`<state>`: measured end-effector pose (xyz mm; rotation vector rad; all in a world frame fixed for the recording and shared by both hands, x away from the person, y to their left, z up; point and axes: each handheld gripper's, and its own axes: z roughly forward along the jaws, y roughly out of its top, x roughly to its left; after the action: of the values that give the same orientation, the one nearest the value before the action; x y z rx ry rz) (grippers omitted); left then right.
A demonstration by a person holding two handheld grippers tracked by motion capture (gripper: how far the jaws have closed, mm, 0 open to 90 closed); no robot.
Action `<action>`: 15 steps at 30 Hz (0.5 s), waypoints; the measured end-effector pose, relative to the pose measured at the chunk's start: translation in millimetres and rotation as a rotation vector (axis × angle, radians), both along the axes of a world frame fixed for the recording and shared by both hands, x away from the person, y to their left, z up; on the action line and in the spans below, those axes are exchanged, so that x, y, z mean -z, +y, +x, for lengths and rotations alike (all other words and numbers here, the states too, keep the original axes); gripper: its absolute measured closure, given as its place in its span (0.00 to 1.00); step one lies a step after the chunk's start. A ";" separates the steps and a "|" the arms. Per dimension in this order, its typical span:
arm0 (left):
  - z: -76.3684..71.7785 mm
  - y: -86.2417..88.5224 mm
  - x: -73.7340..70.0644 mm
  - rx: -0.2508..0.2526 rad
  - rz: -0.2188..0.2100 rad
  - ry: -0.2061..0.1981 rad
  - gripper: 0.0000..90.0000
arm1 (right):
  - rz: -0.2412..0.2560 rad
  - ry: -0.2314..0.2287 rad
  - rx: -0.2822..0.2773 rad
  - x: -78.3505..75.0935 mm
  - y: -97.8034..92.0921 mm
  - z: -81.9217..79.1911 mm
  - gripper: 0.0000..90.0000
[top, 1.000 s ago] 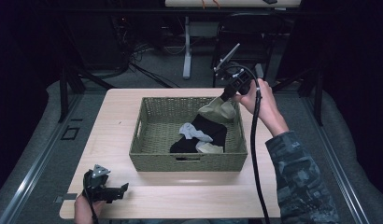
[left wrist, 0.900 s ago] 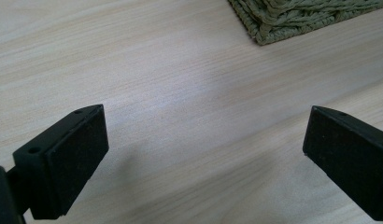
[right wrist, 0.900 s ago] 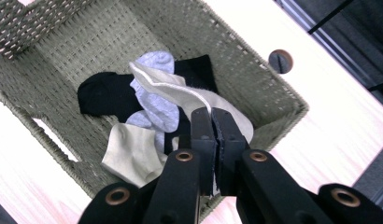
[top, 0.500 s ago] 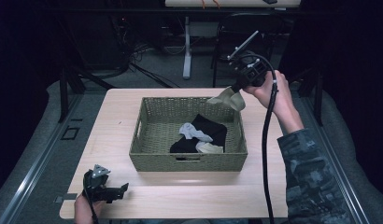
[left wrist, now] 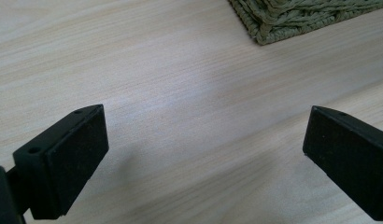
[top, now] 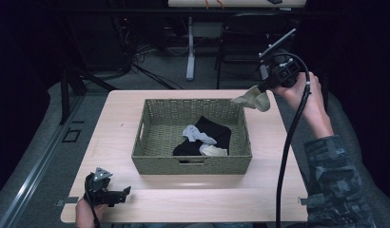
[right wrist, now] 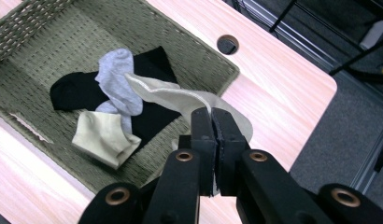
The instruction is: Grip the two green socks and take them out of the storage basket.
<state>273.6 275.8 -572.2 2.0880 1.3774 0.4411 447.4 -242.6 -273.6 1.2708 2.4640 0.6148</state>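
Right gripper [top: 265, 88]: held in the air in the person's right hand [top: 305, 97], above the far right corner of the basket; its jaws are pressed together on a beige sock.
Beige sock [top: 252, 98]: pinched at one edge between the right gripper's jaws, hanging from them clear of the basket rim; in the right gripper view [right wrist: 180, 100] it drapes away from the jaw tips over the basket's edge.
Left gripper [top: 118, 194]: low at the near left corner of the table, held by the left hand [top: 84, 213]; in the left gripper view its two black jaws stand wide apart with bare wood between them.
Basket [top: 155, 164]: woven, green, in the middle of the table, well apart from the left gripper and below the right one; one corner of it [left wrist: 292, 23] lies ahead of the left jaws.
Inside the basket: a grey sock [right wrist: 116, 79] lying across a black sock [right wrist: 73, 93], and a second pale sock [right wrist: 103, 137] beside them, all beneath and beyond the right gripper's tips.
Table [top: 117, 123]: light wood; a round cable hole [right wrist: 227, 44] lies beyond the basket from the right gripper.
Cable [top: 288, 142]: black, trailing from the right gripper down along the forearm.
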 end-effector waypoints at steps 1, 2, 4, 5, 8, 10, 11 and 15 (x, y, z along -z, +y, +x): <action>0.0 0.0 0.0 -0.001 0.000 0.000 0.00 | 0.004 -0.002 0.008 0.6 -4.5 -0.5 0.98; 0.0 0.0 0.0 -0.001 0.000 0.000 0.00 | 0.003 -0.001 0.014 0.8 -7.9 -0.9 0.98; 0.0 -0.1 0.0 -0.001 0.000 0.000 0.00 | 0.004 -0.002 0.033 1.4 -15.6 -2.1 0.98; 0.0 -0.1 0.0 -0.001 -0.001 0.000 0.00 | 0.006 0.000 0.044 2.3 -21.0 -3.0 0.98; 0.0 0.0 0.0 -0.001 0.000 0.001 0.00 | 0.006 0.002 0.067 6.6 -32.7 -4.1 0.99; 0.1 0.2 -0.1 0.000 0.002 0.002 0.00 | 0.003 0.009 0.086 11.4 -41.2 -4.4 0.99; 0.1 0.2 0.0 0.000 0.003 0.002 0.00 | 0.002 0.017 0.096 14.1 -45.8 -4.3 0.99; 0.3 0.1 0.1 0.000 0.004 0.002 0.00 | -0.010 0.040 0.135 29.0 -64.3 -2.7 0.99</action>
<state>273.9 275.8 -572.3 2.0925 1.3788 0.4417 444.7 -306.9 -302.6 1.4445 2.3847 0.5475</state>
